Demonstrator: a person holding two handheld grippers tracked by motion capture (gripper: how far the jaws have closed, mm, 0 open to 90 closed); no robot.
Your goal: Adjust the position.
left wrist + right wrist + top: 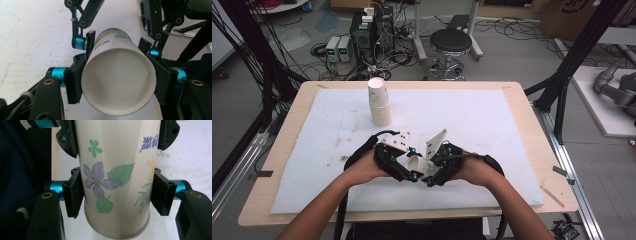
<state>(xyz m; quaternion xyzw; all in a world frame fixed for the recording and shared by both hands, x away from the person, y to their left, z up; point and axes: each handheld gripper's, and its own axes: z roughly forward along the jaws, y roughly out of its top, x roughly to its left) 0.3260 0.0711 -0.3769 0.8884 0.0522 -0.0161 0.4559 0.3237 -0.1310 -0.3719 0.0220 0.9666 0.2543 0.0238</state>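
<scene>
A white paper cup [413, 161] printed with flowers lies on its side above the white mat, held between both grippers. My left gripper [404, 169] comes from the left and my right gripper [432, 174] from the right. In the left gripper view the cup [117, 75] shows one round end, and the left gripper [117, 81] has both pads pressed on its sides. In the right gripper view the right gripper [117, 195] clamps the cup [112, 157] by its flowered wall. The other gripper's pads [67, 142] grip it farther along.
A stack of paper cups [379, 102] stands upright at the back left of the white mat [492, 125]. The mat covers a wooden table [537, 145]. A stool [451, 42], boxes and cables sit on the floor beyond.
</scene>
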